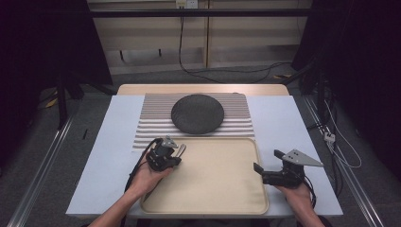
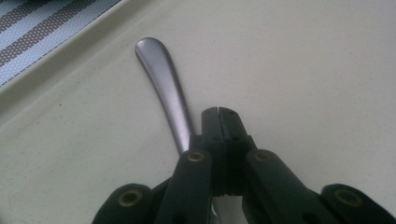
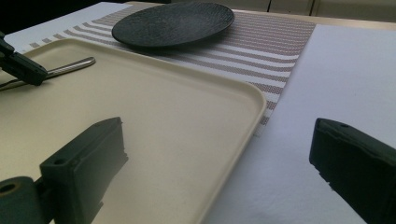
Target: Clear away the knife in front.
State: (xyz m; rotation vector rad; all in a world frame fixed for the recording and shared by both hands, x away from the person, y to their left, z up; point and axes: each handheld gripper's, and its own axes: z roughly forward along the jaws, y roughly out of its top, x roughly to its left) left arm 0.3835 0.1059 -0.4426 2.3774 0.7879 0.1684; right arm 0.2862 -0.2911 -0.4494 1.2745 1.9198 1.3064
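- Left gripper view: left gripper (image 2: 218, 112) clenched, jaws pressed flat together low over the tray (image 2: 303, 70); metal utensil handle (image 2: 166, 84) running beside and beneath them, actual pinch impossible to confirm.
- Right gripper (image 3: 219, 140) released wide, straddling the tray's right rim, probably waiting.
- Beyond the tray, striped placemat (image 1: 151, 120) carrying a dark plate (image 1: 197, 113), likely the utensil's destination.

Left claw (image 1: 176, 152) (apparently gripping cutlery) over the tray (image 1: 213, 189).
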